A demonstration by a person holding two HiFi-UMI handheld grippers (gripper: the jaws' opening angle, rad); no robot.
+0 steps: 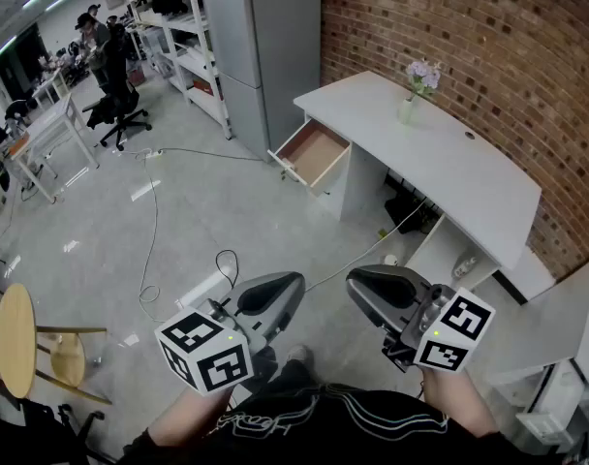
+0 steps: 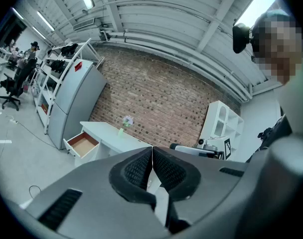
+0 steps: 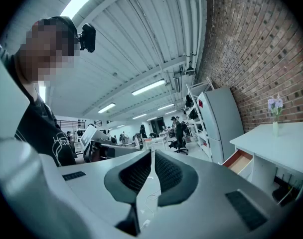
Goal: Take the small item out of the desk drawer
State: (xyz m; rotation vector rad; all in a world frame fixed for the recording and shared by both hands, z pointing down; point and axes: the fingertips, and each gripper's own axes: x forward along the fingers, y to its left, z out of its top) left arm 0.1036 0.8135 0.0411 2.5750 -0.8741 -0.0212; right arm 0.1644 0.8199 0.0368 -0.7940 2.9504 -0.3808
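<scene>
Desk drawer (image 1: 313,152), white front, brown wooden inside, pulled open, upper centre of frame, at white desk's (image 1: 449,163) left end

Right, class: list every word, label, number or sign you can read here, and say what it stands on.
No text can be read.
White print on the person's black top: too blurred to read.
Square markers on the left gripper and right gripper: patterns only, no letters or digits.
</scene>
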